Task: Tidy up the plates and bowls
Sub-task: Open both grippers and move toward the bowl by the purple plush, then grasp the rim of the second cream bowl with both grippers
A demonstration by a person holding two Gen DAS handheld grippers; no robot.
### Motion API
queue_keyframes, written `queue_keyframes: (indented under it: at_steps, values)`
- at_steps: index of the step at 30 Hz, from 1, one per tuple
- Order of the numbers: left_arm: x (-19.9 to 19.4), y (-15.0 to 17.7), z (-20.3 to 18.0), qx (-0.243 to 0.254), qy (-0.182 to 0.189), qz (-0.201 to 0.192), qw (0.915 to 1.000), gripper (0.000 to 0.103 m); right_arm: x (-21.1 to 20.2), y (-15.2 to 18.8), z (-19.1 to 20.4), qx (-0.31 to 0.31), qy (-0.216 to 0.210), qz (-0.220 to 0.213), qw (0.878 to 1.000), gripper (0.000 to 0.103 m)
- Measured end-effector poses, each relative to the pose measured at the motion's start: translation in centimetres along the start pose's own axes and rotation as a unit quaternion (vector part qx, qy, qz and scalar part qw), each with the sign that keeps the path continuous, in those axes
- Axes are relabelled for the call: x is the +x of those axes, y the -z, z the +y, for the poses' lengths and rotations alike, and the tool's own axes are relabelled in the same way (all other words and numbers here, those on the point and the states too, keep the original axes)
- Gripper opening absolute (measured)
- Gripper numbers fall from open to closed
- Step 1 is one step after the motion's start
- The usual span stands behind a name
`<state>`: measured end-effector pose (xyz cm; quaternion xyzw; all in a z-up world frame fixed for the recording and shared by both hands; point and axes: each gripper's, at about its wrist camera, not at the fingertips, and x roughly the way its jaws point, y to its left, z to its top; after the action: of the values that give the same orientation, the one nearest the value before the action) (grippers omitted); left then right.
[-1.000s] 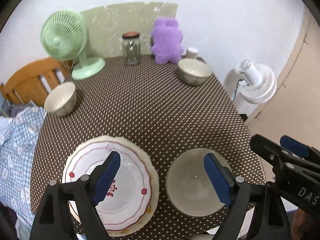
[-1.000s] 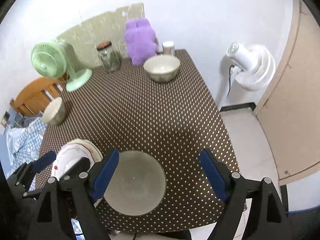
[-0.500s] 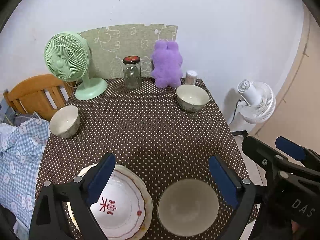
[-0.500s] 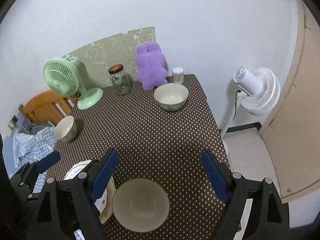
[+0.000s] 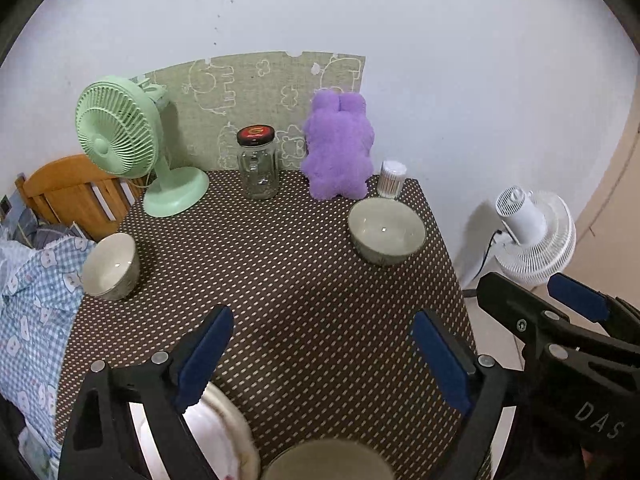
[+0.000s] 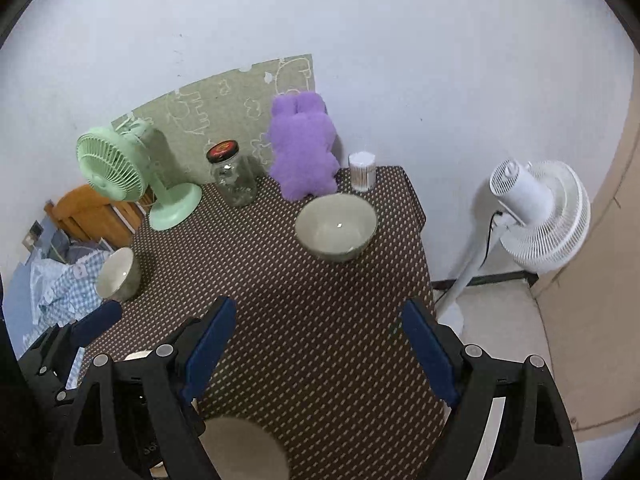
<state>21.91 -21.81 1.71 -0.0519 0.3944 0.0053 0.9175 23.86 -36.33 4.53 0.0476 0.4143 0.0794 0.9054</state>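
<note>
A brown dotted table [image 5: 288, 280] holds a grey-green bowl [image 5: 386, 234] at the far right and a smaller cream bowl [image 5: 110, 266] at the left edge. At the near edge lie a white patterned plate [image 5: 224, 436] and a plain beige plate [image 5: 328, 462], both mostly cut off. My left gripper [image 5: 322, 356] is open and empty above the near table. My right gripper [image 6: 320, 344] is open and empty too. The far bowl [image 6: 336, 228], the left bowl [image 6: 118, 274] and the beige plate [image 6: 244, 450] also show in the right wrist view.
Along the back wall stand a green desk fan [image 5: 132, 148], a glass jar [image 5: 258, 168], a purple plush toy [image 5: 338, 148] and a cotton swab tub [image 5: 392, 180]. A white floor fan [image 5: 532, 232] stands right of the table. A wooden chair [image 5: 72, 196] and blue cloth [image 5: 28, 300] are at the left.
Both grippers have pulled back and tilted up. The two plates have slid to the bottom edge of the views and the back wall now fills more of them.
</note>
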Motion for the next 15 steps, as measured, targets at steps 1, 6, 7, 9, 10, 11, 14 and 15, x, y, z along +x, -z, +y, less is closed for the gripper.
queue_keyframes:
  at_steps: [1, 6, 7, 9, 10, 11, 14, 15]
  values:
    - [0.5, -0.4, -0.3, -0.003, -0.002, 0.0, 1.0, 0.091, 0.5, -0.4, -0.4, -0.004, -0.001, -0.003, 1.0, 0.087]
    - [2.9, -1.8, -2.1, -0.005, -0.023, -0.004, 0.9997, 0.088, 3.4, -2.1, -1.9, -0.019, -0.008, -0.007, 1.0, 0.087]
    - [3.5, -2.1, -2.4, -0.007, -0.028, -0.003, 0.9996, 0.089, 3.9, -2.3, -2.2, -0.019, -0.01, -0.005, 1.0, 0.087]
    - [4.3, -2.4, -2.8, -0.009, -0.032, 0.0, 0.9995, 0.087, 4.7, -2.8, -2.7, -0.017, -0.001, -0.002, 1.0, 0.087]
    - [4.6, -2.6, -3.0, -0.006, -0.033, -0.003, 0.9994, 0.087, 5.2, -3.1, -2.8, -0.019, 0.002, -0.001, 1.0, 0.087]
    - [5.0, -2.8, -3.2, -0.003, -0.038, -0.006, 0.9993, 0.087, 5.6, -3.3, -2.9, -0.022, 0.004, -0.001, 1.0, 0.087]
    - [6.3, -3.4, -3.6, -0.001, -0.048, 0.001, 0.9989, 0.087, 6.6, -3.7, -3.1, -0.027, 0.006, 0.001, 1.0, 0.087]
    - [6.8, -3.6, -3.7, 0.0, -0.049, 0.005, 0.9988, 0.087, 7.8, -4.2, -3.5, -0.022, 0.013, 0.013, 1.0, 0.087]
